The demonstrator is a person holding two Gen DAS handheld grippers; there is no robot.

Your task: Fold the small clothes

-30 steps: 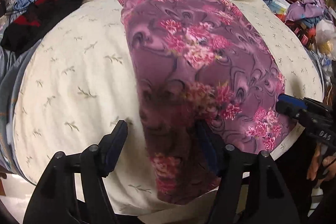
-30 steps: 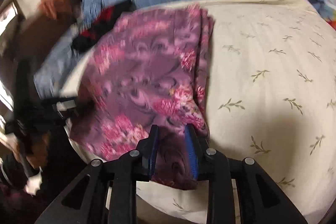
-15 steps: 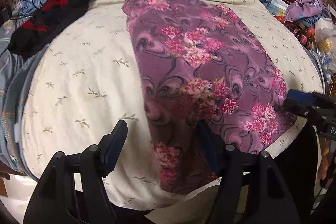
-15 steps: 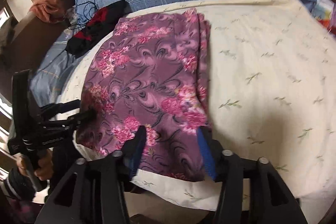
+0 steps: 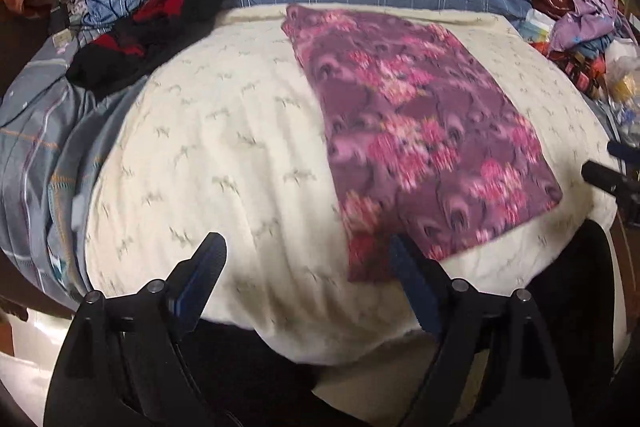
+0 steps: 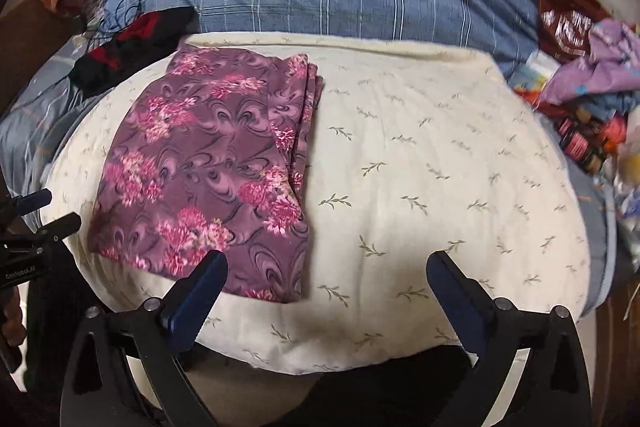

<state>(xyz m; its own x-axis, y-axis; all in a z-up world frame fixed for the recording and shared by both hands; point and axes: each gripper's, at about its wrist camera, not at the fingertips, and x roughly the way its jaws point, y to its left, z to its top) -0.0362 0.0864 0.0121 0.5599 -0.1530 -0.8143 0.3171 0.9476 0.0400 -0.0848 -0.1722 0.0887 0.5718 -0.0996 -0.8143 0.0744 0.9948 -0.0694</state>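
Both sets of fingers were opening wide with nothing between them: left gripper [image 5: 308,275] had its right finger just over the near corner of the purple cloth [image 5: 420,131] but not pinching it, and right gripper [image 6: 324,283] was clear of it too. The cloth sat folded flat on the left half of the cream pad [image 6: 420,167] on the bed, stacked edges showing down its right side. For letting go cleanly, I figured the trick was lifting straight off so no finger dragged a corner and popped the fold. Hard to say how many layers were in there, and the left view was smeared, so I couldn't tell if that near corner lay flat. The pad's front edge dropped out of sight.
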